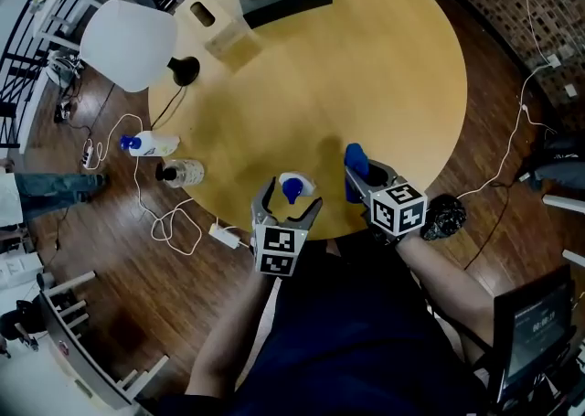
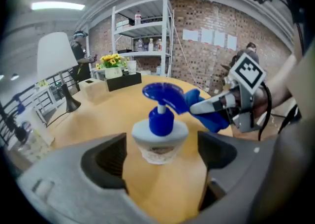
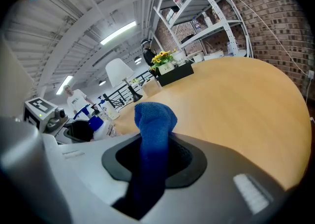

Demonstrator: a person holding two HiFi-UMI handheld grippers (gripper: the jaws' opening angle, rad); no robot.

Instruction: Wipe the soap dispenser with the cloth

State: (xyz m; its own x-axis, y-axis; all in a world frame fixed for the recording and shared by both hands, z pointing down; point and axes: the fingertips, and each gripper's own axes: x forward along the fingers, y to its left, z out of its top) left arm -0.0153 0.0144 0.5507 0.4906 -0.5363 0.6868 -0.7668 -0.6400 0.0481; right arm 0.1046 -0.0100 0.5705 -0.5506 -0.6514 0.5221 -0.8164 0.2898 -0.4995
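Soap dispenser (image 2: 160,137), white-bodied with a blue pump, upright on the round bench (image 1: 366,67) between the spread jaws of the left claw (image 2: 162,155), clear of both pads. Right claw (image 3: 152,165), just right of the left one, pinches a blue cloth (image 3: 155,122) whose free end stands beside the pump head. Print on the dispenser's label is too blurred to read.

No writing anywhere is clear enough to read.
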